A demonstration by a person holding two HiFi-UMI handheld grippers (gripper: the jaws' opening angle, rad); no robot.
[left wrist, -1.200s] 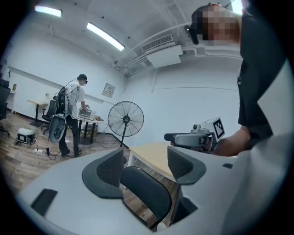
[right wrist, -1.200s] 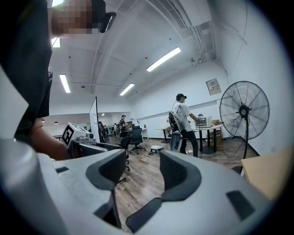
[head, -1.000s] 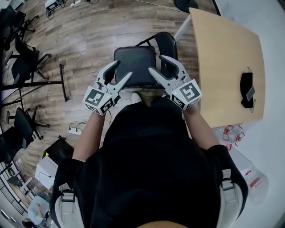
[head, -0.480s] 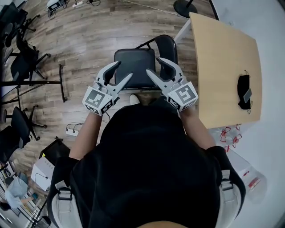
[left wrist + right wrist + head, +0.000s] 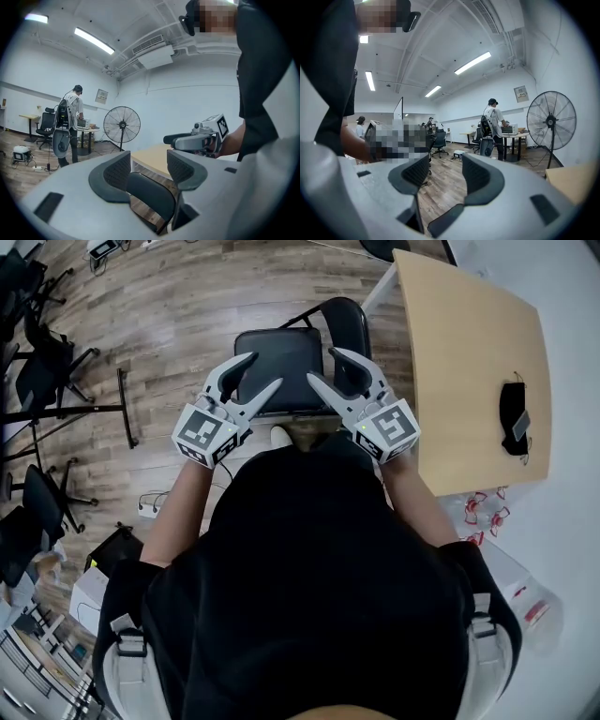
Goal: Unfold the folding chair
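The black folding chair stands opened out on the wood floor, its seat [image 5: 281,367] flat and its backrest [image 5: 349,329] toward the table. My left gripper [image 5: 265,371] hovers over the seat's near left part, open with nothing between its pads. My right gripper [image 5: 323,365] hangs over the seat's right side near the backrest, also open and empty. In the left gripper view, the left gripper [image 5: 148,168] frames the dark curved backrest [image 5: 150,199], which lies beyond its jaws. In the right gripper view, the right gripper [image 5: 445,176] looks over the floor with a dark chair edge [image 5: 445,220] below.
A light wooden table [image 5: 469,362] stands right of the chair, with a black object [image 5: 516,418] on it. Office chairs and black stands [image 5: 42,371] crowd the left. A standing fan [image 5: 122,125] and a person at a desk [image 5: 70,122] are farther off.
Both grippers stay in about the same place over the seat. The left gripper's jaws look slightly narrower than a second ago.
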